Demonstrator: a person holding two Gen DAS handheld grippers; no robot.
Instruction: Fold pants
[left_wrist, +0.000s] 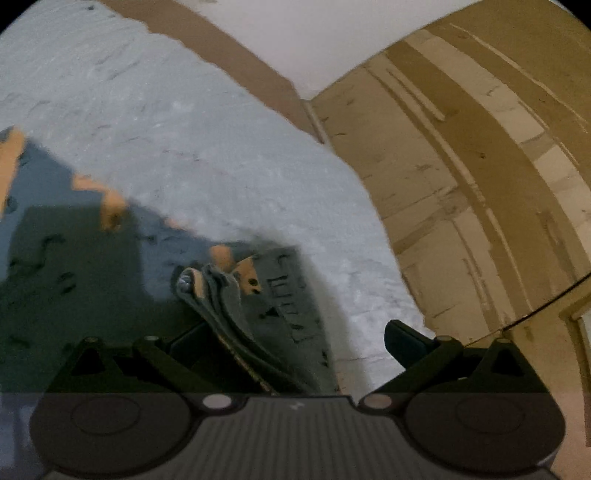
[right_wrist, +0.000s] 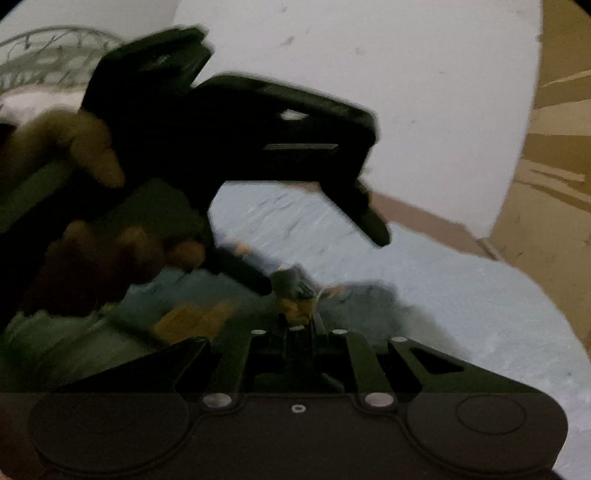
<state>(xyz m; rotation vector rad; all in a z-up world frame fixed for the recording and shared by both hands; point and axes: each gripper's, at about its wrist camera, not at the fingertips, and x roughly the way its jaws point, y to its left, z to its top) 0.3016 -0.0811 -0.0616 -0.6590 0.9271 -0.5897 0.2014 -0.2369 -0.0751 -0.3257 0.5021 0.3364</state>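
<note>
The pants (left_wrist: 255, 317) are grey-green cloth with orange patches, lying on a pale blue sheet (left_wrist: 147, 110). In the left wrist view my left gripper (left_wrist: 295, 339) stands open, its fingers wide apart; a bunched fold of the pants lies between them, against the left finger. In the right wrist view my right gripper (right_wrist: 295, 321) is shut on a gathered bit of the pants (right_wrist: 295, 295). The left gripper (right_wrist: 325, 254) shows above it, open, held by a hand (right_wrist: 85, 206). The frames are blurred.
The sheet covers a bed or mattress (right_wrist: 480, 295). A wooden cupboard or door (left_wrist: 480, 166) stands to the right, a white wall (right_wrist: 369, 92) behind. A metal bed frame (right_wrist: 48, 51) shows at the far left.
</note>
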